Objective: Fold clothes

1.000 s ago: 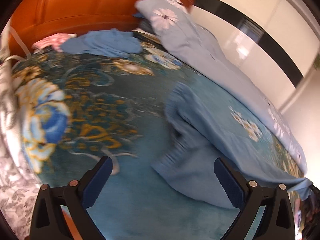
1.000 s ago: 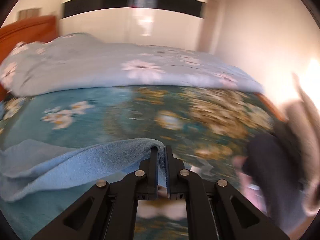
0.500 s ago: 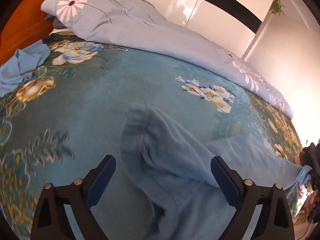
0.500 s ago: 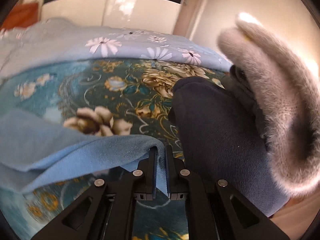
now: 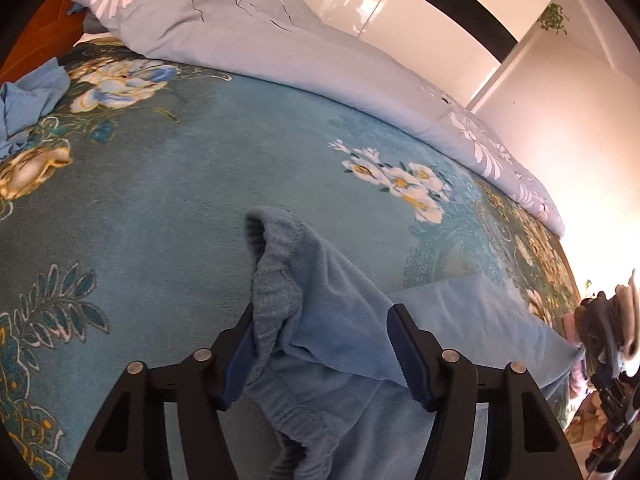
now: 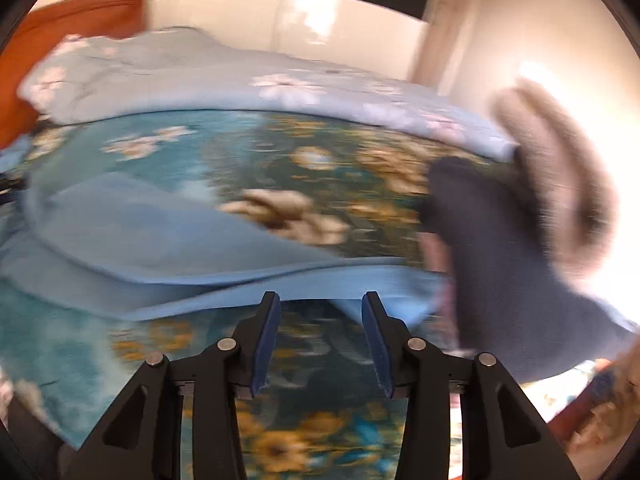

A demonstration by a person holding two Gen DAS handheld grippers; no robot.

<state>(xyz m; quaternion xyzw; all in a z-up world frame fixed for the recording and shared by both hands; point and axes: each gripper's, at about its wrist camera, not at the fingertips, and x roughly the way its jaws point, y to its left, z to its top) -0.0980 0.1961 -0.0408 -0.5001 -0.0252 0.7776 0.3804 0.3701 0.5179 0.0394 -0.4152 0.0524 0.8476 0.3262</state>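
Light-blue garment on a teal floral bedspread; pale-blue daisy-print duvet; blurred, perhaps navy, cloth.

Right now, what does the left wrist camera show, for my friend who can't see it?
The left gripper has its fingers on either side of the bunched waistband of light blue pants, closing in on it. The pants lie on a teal flowered blanket, with a pale blue quilt behind.
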